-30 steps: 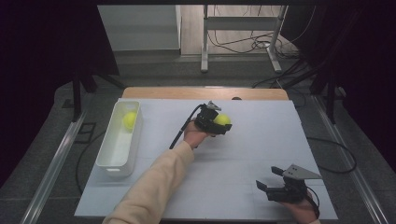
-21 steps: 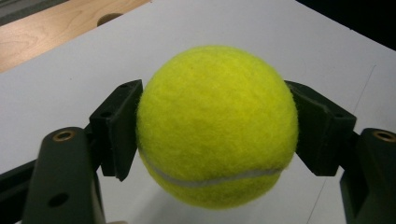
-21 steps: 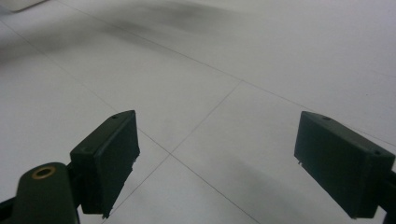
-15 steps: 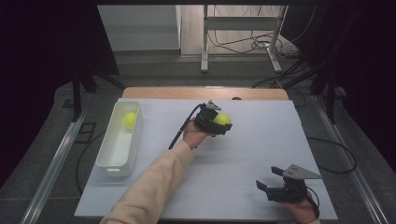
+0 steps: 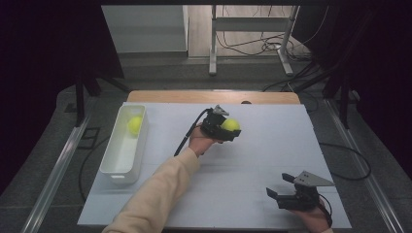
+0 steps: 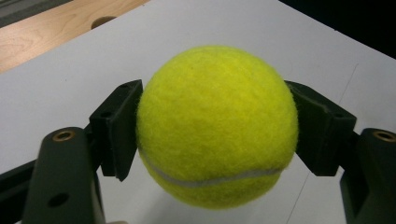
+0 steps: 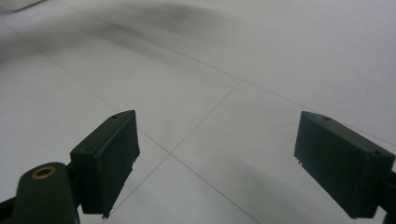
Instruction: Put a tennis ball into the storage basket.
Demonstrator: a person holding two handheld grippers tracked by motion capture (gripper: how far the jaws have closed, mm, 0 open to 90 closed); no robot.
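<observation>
My left gripper [image 5: 231, 129] is shut on a yellow tennis ball [image 5: 230, 124] near the middle of the white table [image 5: 272, 145]. In the left gripper view the tennis ball [image 6: 217, 127] sits squeezed between both black jaws, just above the table. A second yellow tennis ball [image 5: 135, 124] lies in the far end of a white bin [image 5: 119, 165] at the table's left. My right gripper [image 5: 280, 188] rests low at the front right corner, open, with nothing between its pads [image 7: 109, 158].
A wooden strip [image 5: 209, 96] runs along the table's far edge. Beyond it stand a metal frame's legs [image 5: 213, 48] and loose cables [image 5: 252, 46] on the floor. Rails [image 5: 58, 165] flank the table on both sides.
</observation>
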